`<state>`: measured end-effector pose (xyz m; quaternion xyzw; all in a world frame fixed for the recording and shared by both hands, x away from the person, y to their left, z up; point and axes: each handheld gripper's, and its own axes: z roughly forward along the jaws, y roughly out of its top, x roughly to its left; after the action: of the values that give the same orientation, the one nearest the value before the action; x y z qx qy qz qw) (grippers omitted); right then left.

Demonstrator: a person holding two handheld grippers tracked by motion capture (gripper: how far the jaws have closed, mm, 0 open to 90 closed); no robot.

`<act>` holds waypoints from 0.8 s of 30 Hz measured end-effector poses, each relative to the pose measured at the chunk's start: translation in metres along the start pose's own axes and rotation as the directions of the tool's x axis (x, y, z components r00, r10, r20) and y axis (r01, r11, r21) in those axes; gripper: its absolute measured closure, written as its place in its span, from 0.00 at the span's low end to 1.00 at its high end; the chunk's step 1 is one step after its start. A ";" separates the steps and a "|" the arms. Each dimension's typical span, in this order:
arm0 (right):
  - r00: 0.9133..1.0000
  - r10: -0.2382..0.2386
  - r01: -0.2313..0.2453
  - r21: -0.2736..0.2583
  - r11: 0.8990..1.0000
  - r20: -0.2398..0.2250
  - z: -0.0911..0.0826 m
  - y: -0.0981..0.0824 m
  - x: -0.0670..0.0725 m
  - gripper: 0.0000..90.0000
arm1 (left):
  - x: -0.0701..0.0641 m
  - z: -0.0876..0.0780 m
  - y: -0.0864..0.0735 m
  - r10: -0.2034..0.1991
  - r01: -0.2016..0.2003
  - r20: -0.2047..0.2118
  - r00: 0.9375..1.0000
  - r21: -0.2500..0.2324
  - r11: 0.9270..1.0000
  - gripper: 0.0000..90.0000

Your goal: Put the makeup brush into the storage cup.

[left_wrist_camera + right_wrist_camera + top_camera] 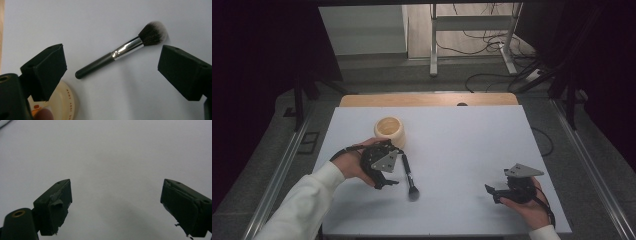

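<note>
One cream jar [390,131] stands left of centre in the high view, on the white bench [462,150]. Just below it, the left gripper [387,170] hovers with jaws spread wide, holding nothing. One makeup brush [409,175] lies beside it, bristles toward the frame's bottom. At lower right, the right gripper [494,192] is likewise open and empty. Beyond the bench: grey floor, trailing cables [492,42], one metal frame [472,30].

White table [452,145]: makeup brush [409,176] lying flat, cream round container [390,131] standing just beyond it.
</note>
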<state>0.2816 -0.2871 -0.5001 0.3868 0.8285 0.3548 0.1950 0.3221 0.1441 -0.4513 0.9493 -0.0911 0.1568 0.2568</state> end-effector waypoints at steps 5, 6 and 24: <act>1.000 0.000 0.000 0.003 1.000 -0.003 0.000 0.000 0.000 0.12 | 0.001 0.008 0.002 0.012 -0.012 0.023 1.000 0.005 1.000 0.09; 1.000 0.001 -0.001 0.003 1.000 -0.005 0.000 0.000 0.000 0.12 | 0.002 0.009 0.003 0.007 -0.007 0.029 1.000 0.003 1.000 0.09; 1.000 0.000 0.000 0.005 1.000 -0.004 0.000 0.000 -0.001 0.12 | 0.008 0.033 0.004 0.012 -0.014 0.108 0.994 0.018 1.000 0.06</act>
<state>0.2821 -0.2877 -0.5006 0.3865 0.8298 0.3536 0.1926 0.3369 0.1231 -0.4741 0.9581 -0.1097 0.1076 0.2417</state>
